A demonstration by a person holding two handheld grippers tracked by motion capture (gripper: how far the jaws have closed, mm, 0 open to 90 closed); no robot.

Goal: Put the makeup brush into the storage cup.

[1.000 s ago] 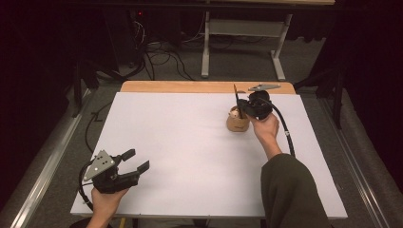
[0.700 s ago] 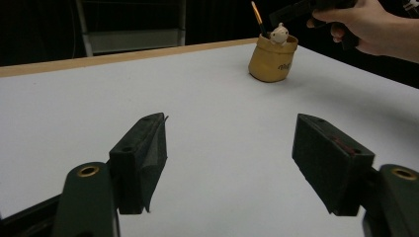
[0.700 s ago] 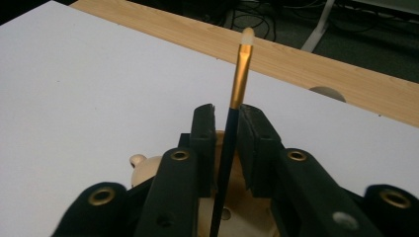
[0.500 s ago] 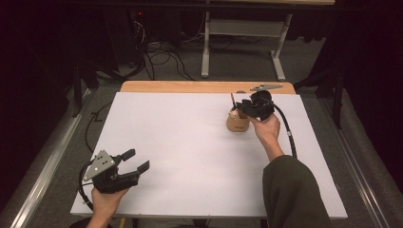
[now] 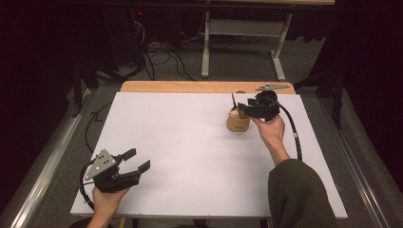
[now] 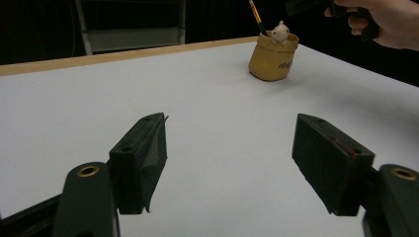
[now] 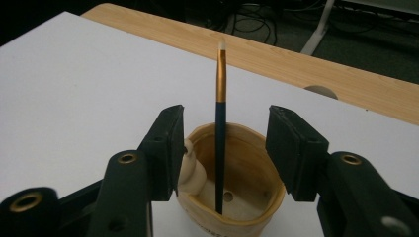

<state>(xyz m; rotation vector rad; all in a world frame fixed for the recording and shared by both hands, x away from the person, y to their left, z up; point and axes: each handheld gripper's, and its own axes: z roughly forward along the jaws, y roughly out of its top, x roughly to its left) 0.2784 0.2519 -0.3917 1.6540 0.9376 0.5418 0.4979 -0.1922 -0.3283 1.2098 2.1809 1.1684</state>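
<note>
The paintbrush (image 7: 220, 123) stands upright in the tan holder cup (image 7: 232, 187), its tip on the cup floor, beside a small cream figurine (image 7: 190, 168) on the rim. My right gripper (image 7: 225, 148) hangs over the cup, its jaws just spread and clear of the handle. I judge that any sideways drift on withdrawal could knock the brush or tip the cup. My left gripper (image 5: 124, 167) rests spread, well apart from the cup. The cup's lettering is unreadable.

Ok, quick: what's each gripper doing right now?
Left gripper: open, holding nothing, over the white table.
Right gripper: open, just been opening; brush stands free between its fingers, in the cup.
</note>
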